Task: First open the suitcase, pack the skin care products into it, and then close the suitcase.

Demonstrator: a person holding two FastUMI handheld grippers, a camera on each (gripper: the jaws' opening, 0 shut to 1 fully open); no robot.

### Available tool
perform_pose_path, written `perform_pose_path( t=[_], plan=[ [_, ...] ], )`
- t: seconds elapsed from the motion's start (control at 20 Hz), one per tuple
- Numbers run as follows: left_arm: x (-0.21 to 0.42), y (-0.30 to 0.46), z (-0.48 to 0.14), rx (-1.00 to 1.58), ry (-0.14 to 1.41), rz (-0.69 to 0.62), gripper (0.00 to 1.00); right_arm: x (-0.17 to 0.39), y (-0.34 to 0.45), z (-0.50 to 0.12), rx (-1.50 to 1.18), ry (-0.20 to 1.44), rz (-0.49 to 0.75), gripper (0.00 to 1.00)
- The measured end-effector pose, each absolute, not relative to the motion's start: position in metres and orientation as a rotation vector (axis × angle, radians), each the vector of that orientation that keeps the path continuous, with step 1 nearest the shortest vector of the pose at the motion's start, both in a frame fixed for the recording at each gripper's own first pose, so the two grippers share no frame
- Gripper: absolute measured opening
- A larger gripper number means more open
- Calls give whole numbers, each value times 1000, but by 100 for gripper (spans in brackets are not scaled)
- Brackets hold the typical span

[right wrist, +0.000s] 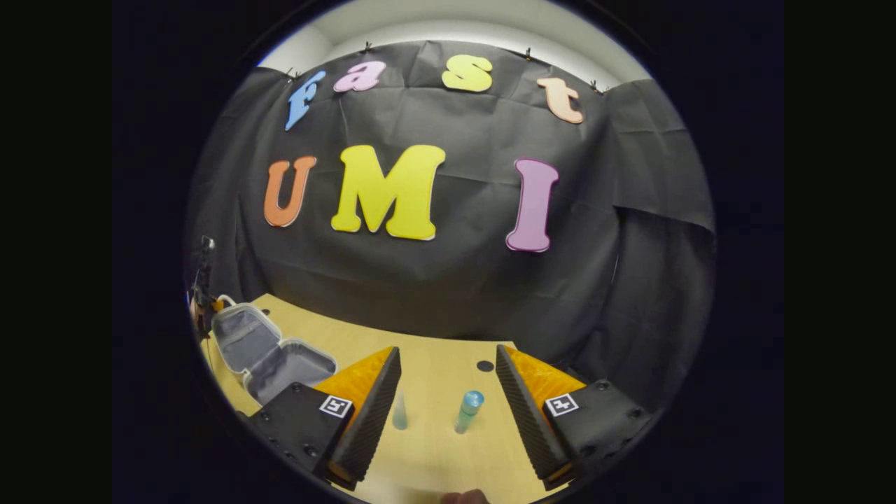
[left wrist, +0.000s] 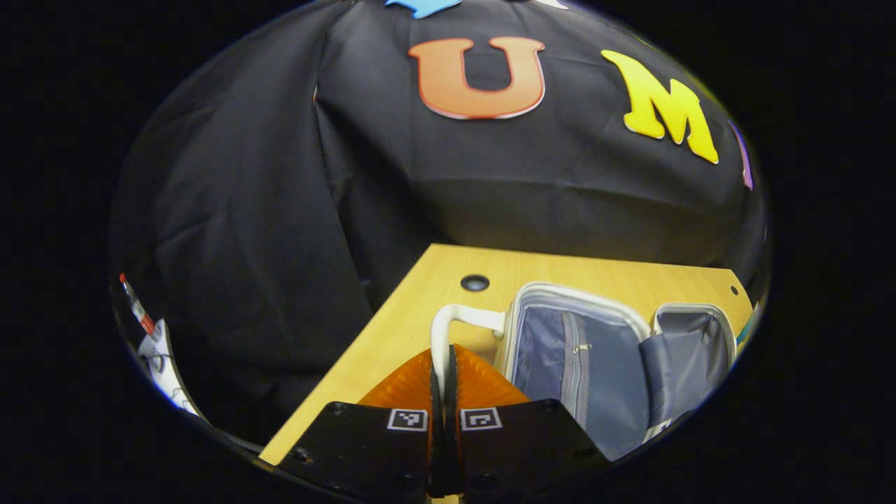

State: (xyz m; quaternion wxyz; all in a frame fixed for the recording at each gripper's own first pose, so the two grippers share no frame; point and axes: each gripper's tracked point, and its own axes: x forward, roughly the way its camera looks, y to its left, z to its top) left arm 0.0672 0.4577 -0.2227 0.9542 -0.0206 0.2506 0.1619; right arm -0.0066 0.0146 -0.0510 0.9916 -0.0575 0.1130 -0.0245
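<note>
- Left gripper view: the left gripper (left wrist: pixel 444 378) sits at the bottom of the picture with its two fingers drawn tight together, pinching the white handle (left wrist: pixel 448 329) of the suitcase (left wrist: pixel 595 357) between them.
- The handle rises from between the fingers and bends right to meet the suitcase's edge (a thin white loop).
- The suitcase lies open on the wooden table (left wrist: pixel 420 301), just right of the gripper; its grey lining and a zipper show in the nearer half, and the second half lies farther right.
- A dark round hole (left wrist: pixel 475 283) sits in the tabletop beyond the handle.
- Right gripper view: the right gripper (right wrist: pixel 448 392) hovers over the table (right wrist: pixel 434 357) with its fingers spread wide, grasping nothing.
- Between the fingers, on the table, stand two skin care products: a clear cone-shaped bottle (right wrist: pixel 400 411) close to the left-hand finger, and a tube with a blue cap (right wrist: pixel 468 411) nearer the middle, tilted a little.
- The two are near each other but apart.
- The open suitcase (right wrist: pixel 269 353) lies far left on the same table, both grey-lined halves facing up, well apart from the bottles.
</note>
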Motion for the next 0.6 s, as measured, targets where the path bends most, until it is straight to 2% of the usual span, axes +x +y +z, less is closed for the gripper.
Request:
perform_pose_path(
  t=[0.2,0.35,0.4,0.5,0.55,0.6],
  plan=[
    [72,457,-267,-196,576,300,6,-6,13,-49,-131,231,-71,81],
    [66,462,-272,-233,584,319,16,-5,21,-51,-129,232,-61,81],
    [62,467,-272,-211,596,342,6,-4,23,-52,-129,233,-56,81],
    [58,457,-252,-220,569,335,49,-2,25,-58,-120,246,-38,81],
    [58,447,-237,-221,534,318,54,-1,23,-60,-110,246,-35,82],
    [57,434,-217,-212,495,305,65,0,22,-60,-97,243,-32,82]
  ],
)
